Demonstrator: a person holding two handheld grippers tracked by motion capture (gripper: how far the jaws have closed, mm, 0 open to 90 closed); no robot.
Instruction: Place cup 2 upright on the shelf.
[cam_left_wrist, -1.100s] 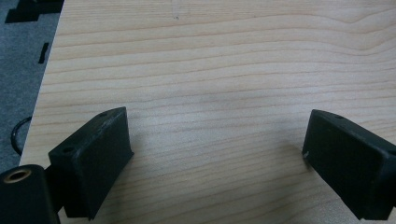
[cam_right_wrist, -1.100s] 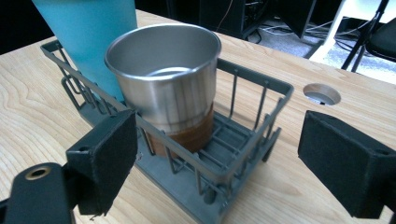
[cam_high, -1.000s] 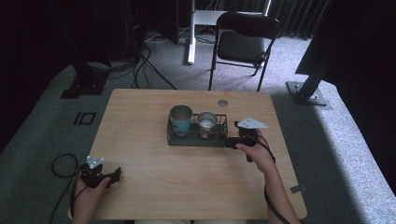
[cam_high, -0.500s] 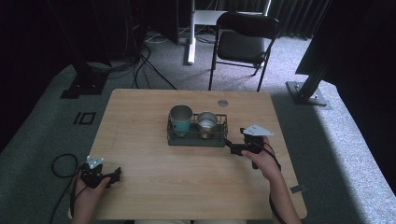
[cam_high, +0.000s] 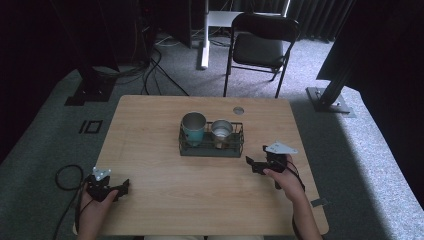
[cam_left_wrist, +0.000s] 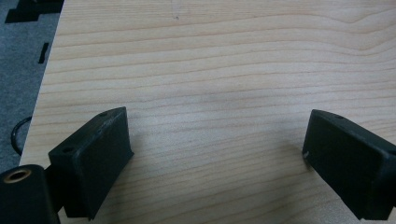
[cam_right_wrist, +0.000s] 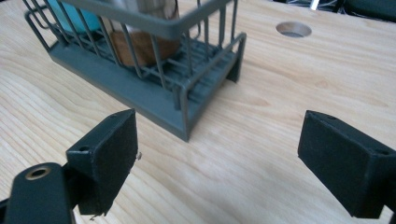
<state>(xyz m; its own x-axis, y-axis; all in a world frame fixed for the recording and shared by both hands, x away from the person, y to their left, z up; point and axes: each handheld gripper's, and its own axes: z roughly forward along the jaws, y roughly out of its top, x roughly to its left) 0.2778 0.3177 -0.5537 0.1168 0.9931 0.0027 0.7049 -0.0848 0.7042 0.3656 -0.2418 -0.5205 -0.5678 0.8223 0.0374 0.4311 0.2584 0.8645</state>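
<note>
A dark wire rack (cam_high: 211, 148) stands at the middle of the wooden table (cam_high: 150, 125). It holds a teal metal cup (cam_high: 193, 128) on the left and a smaller silver cup (cam_high: 221, 131) on the right. My right gripper (cam_high: 255, 165) hovers open just off the rack's near right corner, nothing between its jaws. In the right gripper view the rack (cam_right_wrist: 154, 88) and the silver cup (cam_right_wrist: 140, 42) lie close ahead of the right gripper (cam_right_wrist: 215, 154). My left gripper (cam_high: 120, 187) rests open at the table's near left, and in the left gripper view the left gripper (cam_left_wrist: 215, 154) faces bare wood.
A round cable hole (cam_high: 238, 110) is in the table behind the rack. A black folding chair (cam_high: 260, 50) stands beyond the far edge, with stands and cables on the grey floor around. A cable (cam_high: 62, 177) loops off the table's left side.
My right gripper has drawn back from the rack's right end toward the near edge and a little lower on the table. The left gripper has stayed put.
</note>
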